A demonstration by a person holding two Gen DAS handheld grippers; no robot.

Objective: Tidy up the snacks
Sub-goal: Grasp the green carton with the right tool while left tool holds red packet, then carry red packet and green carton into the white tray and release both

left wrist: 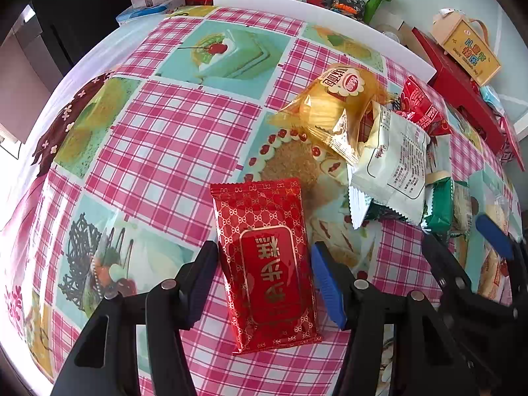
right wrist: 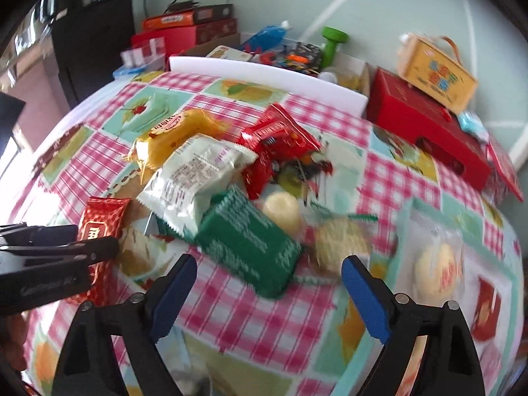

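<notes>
The left tongs (left wrist: 260,274) point steeply down at a red packet with gold lettering (left wrist: 264,264), which lies flat on the checked cloth of the surface (left wrist: 171,138), apart from the heap and on the side of it nearer the surface's near edge. The packet sits between the two blue-padded fingers; the jaws are partly closed around it, but a sliver of gap shows on each side, so a firm grip cannot be confirmed.

The right tongs (right wrist: 269,283) stand wide open and hold nothing, hovering over a green packet (right wrist: 244,247) at the near side of the heap. Their view is blurred.

The heap lies toward the middle of the surface: a yellow packet (left wrist: 333,105), a white packet with printed text (left wrist: 392,165) leaning on it, and a red wrapper (right wrist: 277,142) behind. Round pale cakes in clear wrappers (right wrist: 435,270) lie toward the right edge. A red box (right wrist: 425,132) carrying a small yellow carry-box (right wrist: 435,72) stands at the far right corner.
</notes>
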